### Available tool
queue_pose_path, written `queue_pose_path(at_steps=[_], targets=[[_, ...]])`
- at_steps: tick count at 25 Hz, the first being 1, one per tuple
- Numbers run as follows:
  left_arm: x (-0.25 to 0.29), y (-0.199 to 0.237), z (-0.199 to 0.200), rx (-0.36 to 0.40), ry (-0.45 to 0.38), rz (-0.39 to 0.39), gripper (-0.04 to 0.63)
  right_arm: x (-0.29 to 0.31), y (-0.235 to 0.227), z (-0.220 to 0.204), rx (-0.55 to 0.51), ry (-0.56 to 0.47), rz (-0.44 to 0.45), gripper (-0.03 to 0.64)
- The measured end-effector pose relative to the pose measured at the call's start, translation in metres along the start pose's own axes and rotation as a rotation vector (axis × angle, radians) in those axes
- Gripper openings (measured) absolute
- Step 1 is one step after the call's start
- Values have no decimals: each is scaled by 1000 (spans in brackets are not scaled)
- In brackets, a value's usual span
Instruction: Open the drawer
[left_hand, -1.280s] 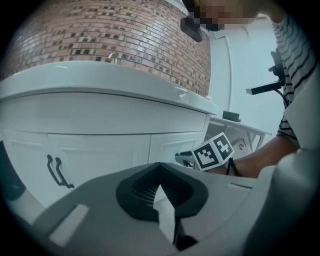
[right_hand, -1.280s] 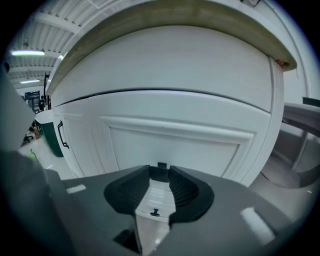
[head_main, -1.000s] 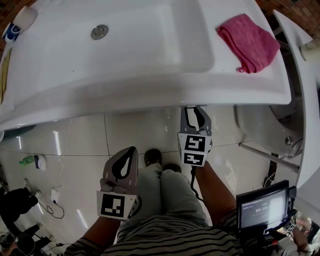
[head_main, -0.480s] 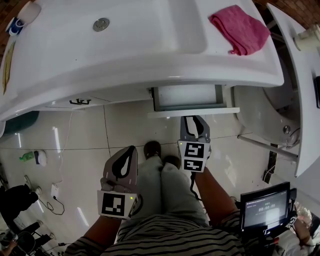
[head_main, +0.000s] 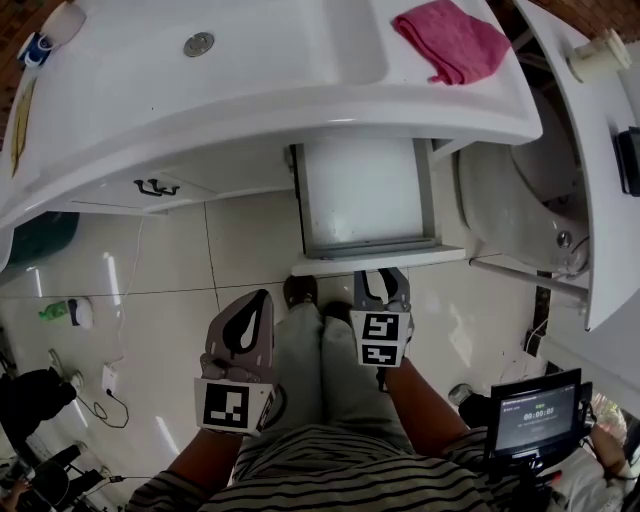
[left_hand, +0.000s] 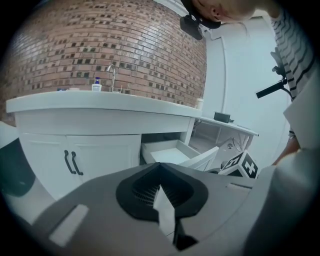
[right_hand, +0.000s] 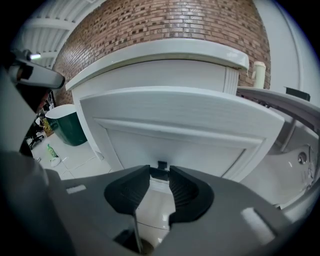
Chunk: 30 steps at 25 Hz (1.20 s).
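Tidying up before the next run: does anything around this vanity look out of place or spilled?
Only the floor at left: a small green bottle and a white plug with its cable lie loose on the tiles. The pink cloth sits crumpled on the counter. No spill shows.

Here's what I've got on my feed: a crumpled pink cloth (head_main: 450, 42) on the white countertop (head_main: 420, 110), right of the sink basin (head_main: 280, 60) with its metal drain (head_main: 198, 43). Two black door handles (head_main: 155, 187) sit on the cabinet front. A dark green bin (head_main: 35, 245) stands on the tiles, with a small bottle (head_main: 66, 318) near it. There's a lit screen (head_main: 528, 416) lower right, and a brick wall (left_hand: 100, 45) behind the faucet (left_hand: 113, 77).
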<state>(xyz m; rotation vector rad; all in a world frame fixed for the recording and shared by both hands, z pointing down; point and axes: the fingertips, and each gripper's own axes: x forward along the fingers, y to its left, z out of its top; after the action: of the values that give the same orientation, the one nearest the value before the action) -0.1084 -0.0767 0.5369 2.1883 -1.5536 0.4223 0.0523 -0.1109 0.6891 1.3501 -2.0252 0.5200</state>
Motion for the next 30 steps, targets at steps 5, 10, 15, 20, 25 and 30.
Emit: queue_pose_path(at_steps=[5,10,15,20,25,30], targets=[[-8,-12,3,17,-13,-3,15,-9,2,-10,-11,17,13,121],[-13,-17,6,9,-11,13,15,-7,0,-11,-14,45,-3,126],[-51,-37,44,-12,-4,25,15,-69,11,-2,-90,114,11,84],[-118,-62,115,8,-56,52,15,-186,20,84,-164,-30,94,21],[-175,-70,164,44,-144,102,15,-279,14,158,-174,-213,98,2],[-243,-93,166,51,-196,99,15,-364,26,174,-177,-307,70,2]])
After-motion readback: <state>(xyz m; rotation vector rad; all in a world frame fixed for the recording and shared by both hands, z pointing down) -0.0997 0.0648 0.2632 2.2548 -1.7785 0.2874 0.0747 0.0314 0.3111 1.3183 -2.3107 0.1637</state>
